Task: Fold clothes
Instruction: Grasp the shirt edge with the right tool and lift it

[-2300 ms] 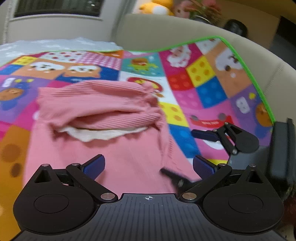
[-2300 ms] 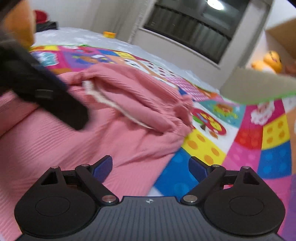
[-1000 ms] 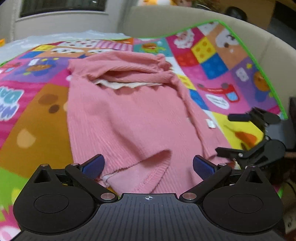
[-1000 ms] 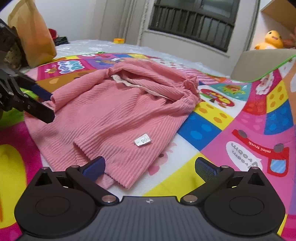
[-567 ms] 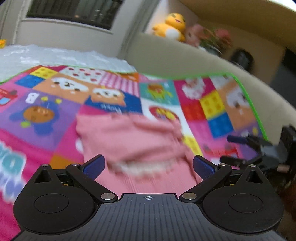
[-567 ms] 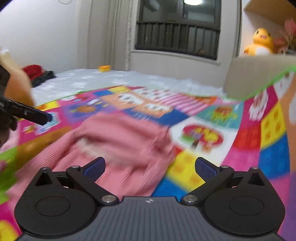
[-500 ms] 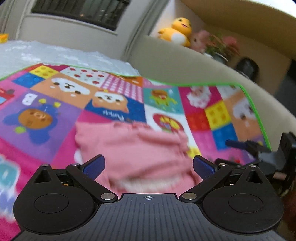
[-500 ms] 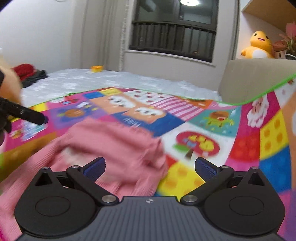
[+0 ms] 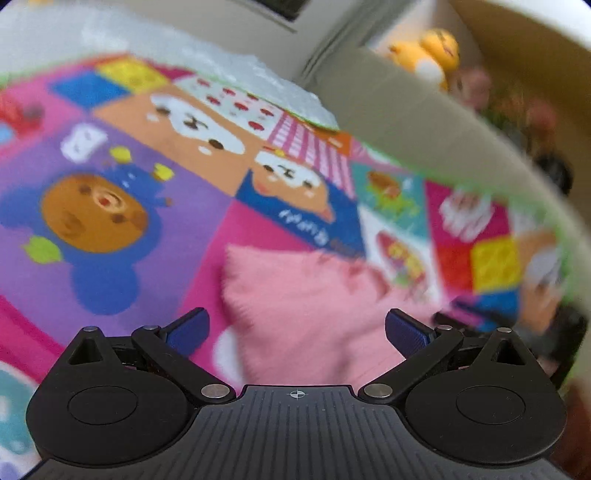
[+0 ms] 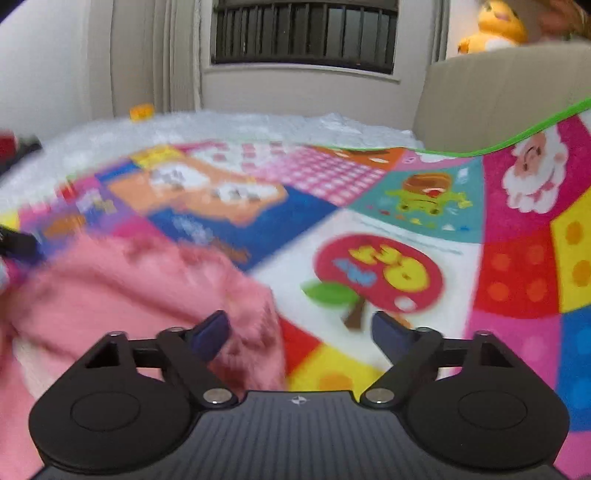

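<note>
Fingers (image 9: 188, 328) spread over blurred pink garment (image 9: 310, 310).

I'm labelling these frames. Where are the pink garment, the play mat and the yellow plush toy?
pink garment (image 9: 306, 314), left wrist view, its middle.
play mat (image 10: 413, 206), right wrist view, teal frog square.
yellow plush toy (image 10: 495, 26), right wrist view, its body.

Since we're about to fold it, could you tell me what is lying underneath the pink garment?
The pink garment lies on a colourful cartoon play mat, whose panels show all round it. The panels directly beneath are covered, so anything else under it cannot be seen.
</note>
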Demonstrator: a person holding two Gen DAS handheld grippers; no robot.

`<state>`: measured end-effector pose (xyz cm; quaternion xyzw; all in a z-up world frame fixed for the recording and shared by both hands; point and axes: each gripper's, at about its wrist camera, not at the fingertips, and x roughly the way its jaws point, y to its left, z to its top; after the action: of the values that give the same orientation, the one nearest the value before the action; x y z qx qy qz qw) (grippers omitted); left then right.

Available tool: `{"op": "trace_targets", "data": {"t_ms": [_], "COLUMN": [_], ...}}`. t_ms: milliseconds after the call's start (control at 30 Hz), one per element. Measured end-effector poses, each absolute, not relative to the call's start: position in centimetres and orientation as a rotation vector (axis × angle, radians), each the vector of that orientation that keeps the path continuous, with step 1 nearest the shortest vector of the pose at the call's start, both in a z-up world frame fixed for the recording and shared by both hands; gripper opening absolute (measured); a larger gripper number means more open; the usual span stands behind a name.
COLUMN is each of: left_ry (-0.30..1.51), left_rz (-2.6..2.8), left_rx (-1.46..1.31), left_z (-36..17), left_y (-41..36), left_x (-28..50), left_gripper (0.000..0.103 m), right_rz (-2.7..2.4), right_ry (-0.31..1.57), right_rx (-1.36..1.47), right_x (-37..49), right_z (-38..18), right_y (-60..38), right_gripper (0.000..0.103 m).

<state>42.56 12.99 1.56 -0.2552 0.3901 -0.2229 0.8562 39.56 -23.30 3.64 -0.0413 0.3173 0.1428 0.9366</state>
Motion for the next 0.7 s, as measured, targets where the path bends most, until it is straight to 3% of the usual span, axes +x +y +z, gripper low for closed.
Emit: {"op": "trace_targets", "data": {"t_ms": [200,300,333,367,400,433,467,567,700], "left_ry": [0.875,0.831,0.821,0.812,0.815,0.819,0.836,0.827,0.756], "left_rz": [-0.418,-0.443,-0.458,-0.472,-0.503,-0.533,-0.553,-0.61,-0.71], "left_rx": [-0.529,-0.506,-0.502,-0.497,-0.494,-0.491,-0.499,-0.51,-0.523], "left_z": [-0.4,-0.8,-0.9,-1.1,-1.1,-1.1,-1.1,-0.1,2.9], "left_y": [11.4,10.4,10.2,10.0,9.9,9.8,9.8,10.0,11.0], "left_x": [46.8,47.3,47.3,47.3,47.1,46.8,46.6,44.7,40.3], "left_gripper": [0.103,0.103,0.103,0.1,0.094,0.067,0.047,0.03,0.024], "right_rz": [0.329,0.352,0.357,0.389,0.422,0.436,0.449,0.489,0.549], "right_ry": [0.734,0.796,0.787,0.783,0.778,0.768,0.757,0.725,0.681], "right_rx": [0.05,0.105,0.095,0.073,0.051,0.043,0.037,0.017,0.005], "right_x": [44.7,46.3,46.1,45.7,45.3,44.4,43.6,40.9,36.1], "right_z": [2.7,0.7,0.5,0.6,0.7,1.4,2.1,4.2,7.7], "right_y": [-22.3,-21.9,-21.5,-21.0,-20.6,-20.6,-20.7,-21.0,-21.9], "right_gripper": [0.079,0.06,0.047,0.023,0.015,0.011,0.007,0.004,0.004]}}
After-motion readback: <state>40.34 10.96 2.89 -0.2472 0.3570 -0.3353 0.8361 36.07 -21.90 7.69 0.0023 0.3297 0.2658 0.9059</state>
